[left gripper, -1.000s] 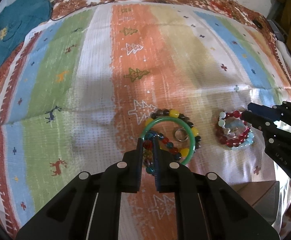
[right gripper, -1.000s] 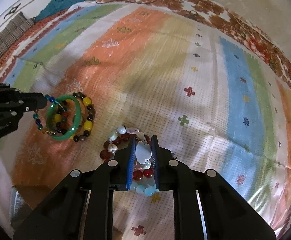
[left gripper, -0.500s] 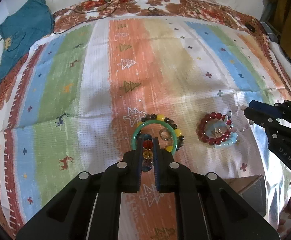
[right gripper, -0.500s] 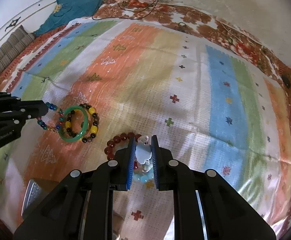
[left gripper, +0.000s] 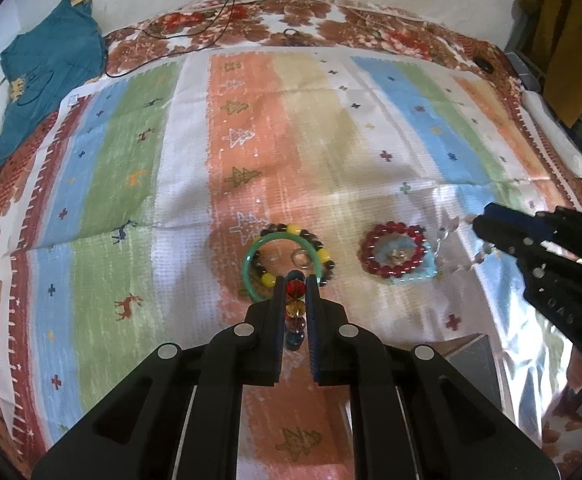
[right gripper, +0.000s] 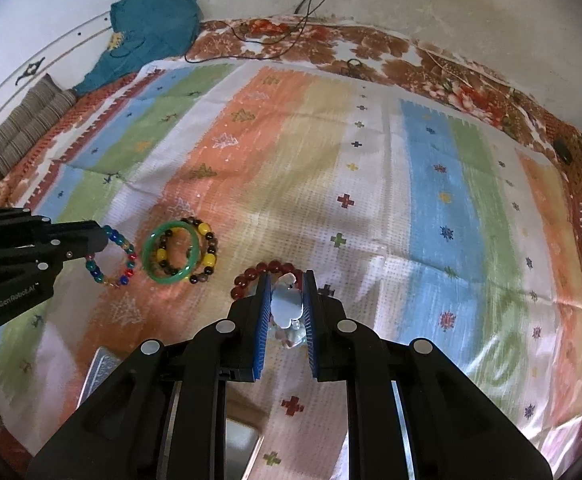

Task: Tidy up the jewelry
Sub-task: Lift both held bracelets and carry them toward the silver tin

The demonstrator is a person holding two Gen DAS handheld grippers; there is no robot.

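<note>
**Jewelry lot on striped cloth: two bracelets lifted, remainder awaiting sorting**

1. Striped cloth (left gripper: 251, 128). Multicoloured, printed with trees, deer and crosses; fills most of both views and covers a bed with a brown floral border.

2. Teal garment (left gripper: 47, 76). Crumpled, upper left of the left wrist view, off the cloth's corner.

3. Metal tray (right gripper: 103, 376). Partly seen at the lower left of the right wrist view, near the cloth's front edge; judged the likely destination.

4. Left tongs (left gripper: 295, 280). Lower centre of the left view. Clamped on the multicoloured bead bracelet (right gripper: 111, 256), which hangs in a loop from the tips, clear of the cloth.

5. Right tongs (right gripper: 287, 284). Lower centre of the right view. Clamped on the pale white bracelet (right gripper: 289, 306), its clear beads trailing from the tips.

6. Green bangle (left gripper: 279, 264). Centre of the left view, flat on the orange stripe, overlapping the yellow and dark bead bracelet (left gripper: 319, 252); a small silver ring (left gripper: 301, 258) lies inside it.

7. Red bead bracelet (left gripper: 393, 252). Right of the bangle, encircling a pale blue piece.

Step in hand, as judged: both picked pieces carried off the cloth. Next move calls for bringing each over its storage place and parting the tongs only once the beads are low, so the loose loops do not swing or snag.
</note>
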